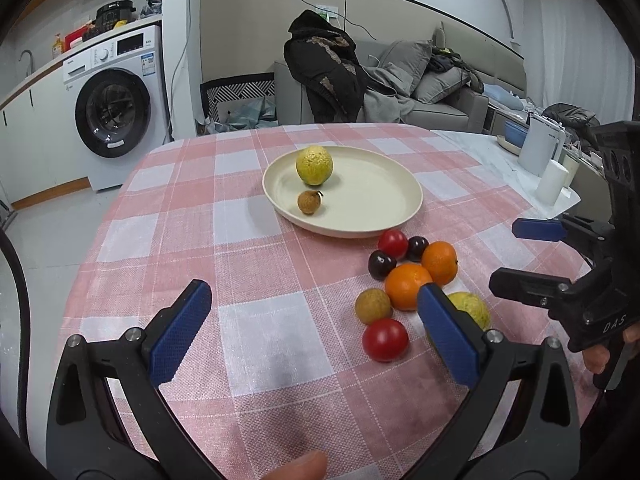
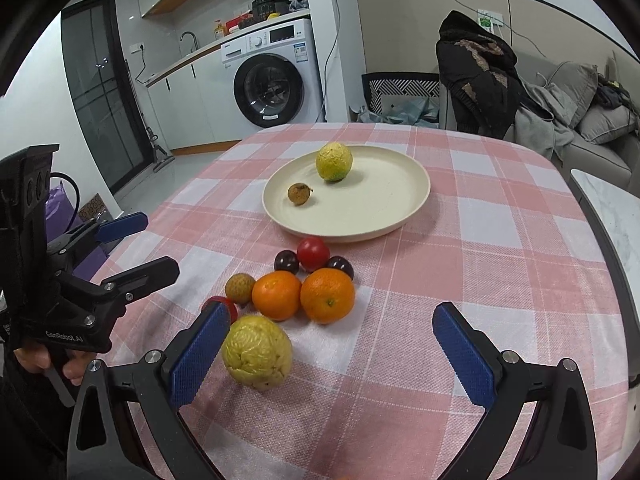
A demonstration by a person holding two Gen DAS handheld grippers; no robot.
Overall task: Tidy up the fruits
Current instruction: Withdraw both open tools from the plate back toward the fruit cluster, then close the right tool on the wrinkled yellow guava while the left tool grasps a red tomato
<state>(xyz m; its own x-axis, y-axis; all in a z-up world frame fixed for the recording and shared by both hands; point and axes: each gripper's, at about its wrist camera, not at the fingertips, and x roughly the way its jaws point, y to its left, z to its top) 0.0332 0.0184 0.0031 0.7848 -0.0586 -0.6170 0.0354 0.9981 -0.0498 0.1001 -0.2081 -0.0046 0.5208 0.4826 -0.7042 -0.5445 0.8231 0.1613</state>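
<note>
A cream plate point(image 1: 384, 216) point(image 2: 384, 208) holds a yellow-green fruit point(image 1: 314, 166) point(image 2: 334, 161) and a small brown fruit point(image 1: 308, 202) point(image 2: 298, 193). In front of it on the checked cloth lie two oranges point(image 2: 327, 295) point(image 2: 276, 295), two dark cherries point(image 2: 287, 261), two red tomatoes point(image 1: 385, 339) point(image 2: 313, 253), a brown fruit point(image 1: 373, 306) and a wrinkled yellow fruit point(image 2: 257, 353). My right gripper point(image 2: 330, 320) point(image 1: 503, 254) is open, with the yellow fruit just inside its left finger. My left gripper point(image 1: 316, 300) point(image 2: 160, 243) is open over bare cloth, left of the pile.
The pink checked cloth point(image 1: 256, 264) covers a rounded table. A white marble side surface point(image 1: 500, 160) with white containers point(image 1: 554, 182) adjoins it at the right. Beyond are a washing machine point(image 1: 116, 108) and a sofa point(image 1: 440, 92) draped with clothes.
</note>
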